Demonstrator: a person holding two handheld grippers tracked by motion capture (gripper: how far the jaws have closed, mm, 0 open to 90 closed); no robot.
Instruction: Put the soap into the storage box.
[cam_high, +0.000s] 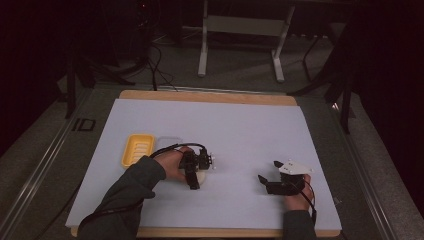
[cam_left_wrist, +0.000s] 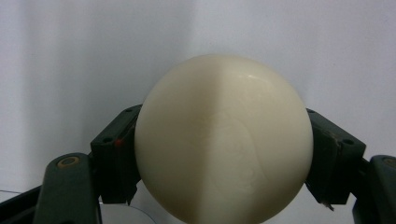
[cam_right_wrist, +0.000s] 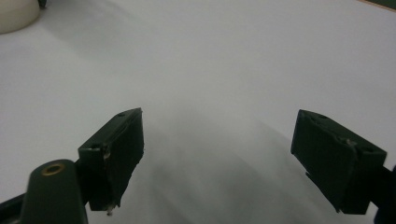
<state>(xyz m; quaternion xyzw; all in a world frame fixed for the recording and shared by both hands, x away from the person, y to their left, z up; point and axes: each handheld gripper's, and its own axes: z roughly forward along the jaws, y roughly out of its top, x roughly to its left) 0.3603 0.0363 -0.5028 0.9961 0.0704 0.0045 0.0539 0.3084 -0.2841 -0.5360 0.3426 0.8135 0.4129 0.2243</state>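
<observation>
Nearest the camera in the high view, the right gripper rests low on the white sheet, near its front right. In the right gripper view its jaws stand wide apart with nothing but bare sheet between them. We log it as idle.

Next out, left of centre, the left gripper sits over the cream soap bar. The left gripper view gives the contact clearly: the soap bar is clamped between both black pads, one on each flank, held across its narrower width. Its rounded face points away from the camera along the jaw line. We cannot tell from these views whether the bar is lifted clear of the sheet or touching it.

Beyond that, up and to the left, the yellow soap dish lies flat, its long axis running roughly towards the far edge of the table. A pale grey lid or tray lies just beside it on the right; we cannot say whether the two touch.

Key relation: the dish lies away and to the left of the held bar, near the left hand and well apart from the right. Our reading is that the left arm carries, and the bar's long axis wants lining up with the dish's before lowering.

The wooden table edge shows past the sheet.
</observation>
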